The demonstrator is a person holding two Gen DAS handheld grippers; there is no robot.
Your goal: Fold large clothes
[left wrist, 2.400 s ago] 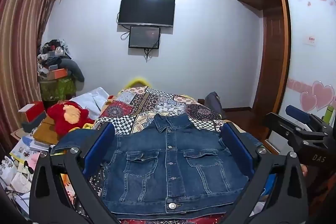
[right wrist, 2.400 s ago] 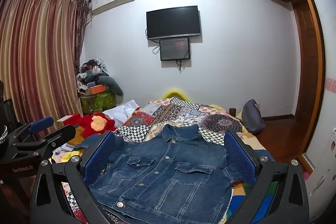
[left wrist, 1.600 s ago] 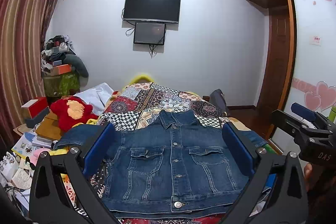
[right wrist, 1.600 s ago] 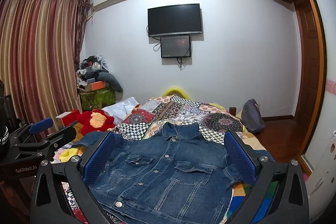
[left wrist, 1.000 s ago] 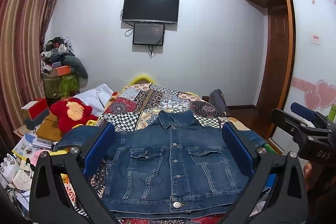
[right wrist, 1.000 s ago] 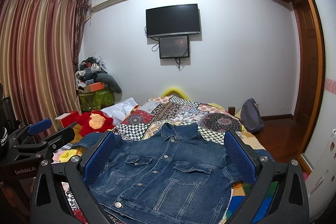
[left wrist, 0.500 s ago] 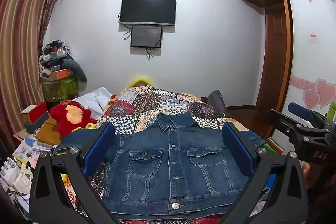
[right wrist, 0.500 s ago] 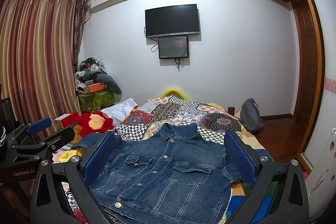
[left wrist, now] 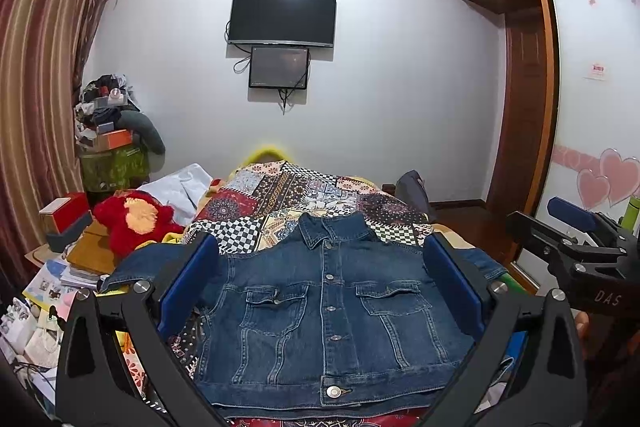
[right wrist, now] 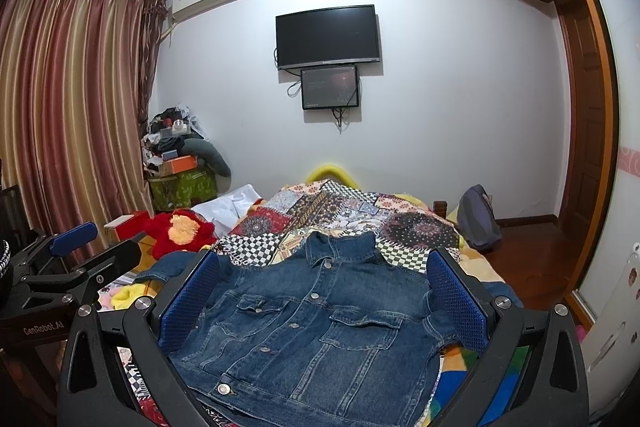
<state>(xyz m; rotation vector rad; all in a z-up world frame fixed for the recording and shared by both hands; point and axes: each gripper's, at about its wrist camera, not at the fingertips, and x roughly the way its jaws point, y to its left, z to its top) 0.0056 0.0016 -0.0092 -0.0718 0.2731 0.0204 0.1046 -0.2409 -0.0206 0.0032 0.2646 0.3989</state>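
Denim jacket (left wrist: 332, 311) lies flat and face up on a bed covered by a patchwork quilt (left wrist: 296, 195), with its collar toward the far wall and its hem toward the cameras. The left gripper (left wrist: 322, 291) hangs above the near end of the bed with its two blue-padded fingers spread wide and nothing between them; the jacket shows through the gap. The right gripper (right wrist: 322, 295), just to its right, is also spread wide and empty, and its view shows the jacket slightly turned.

Over the last couple of seconds almost nothing has changed. Both grippers only drift a little in height and angle, and the jacket has not shifted. This suggests folding has not begun and the person is lining up for a first grasp, probably on a sleeve or a side edge.

The jacket is dark blue, buttoned down the front with metal buttons, and has two flapped chest pockets. The body lies smooth. The sleeve on the left of the picture (left wrist: 144, 267) stretches out sideways, and the other sleeve (left wrist: 480, 263) is shorter in view, bunching by the bed's edge.

Beyond the bed, a red plush toy (left wrist: 132, 219) sits at the left. A dark television (left wrist: 282, 17) hangs on the far wall.
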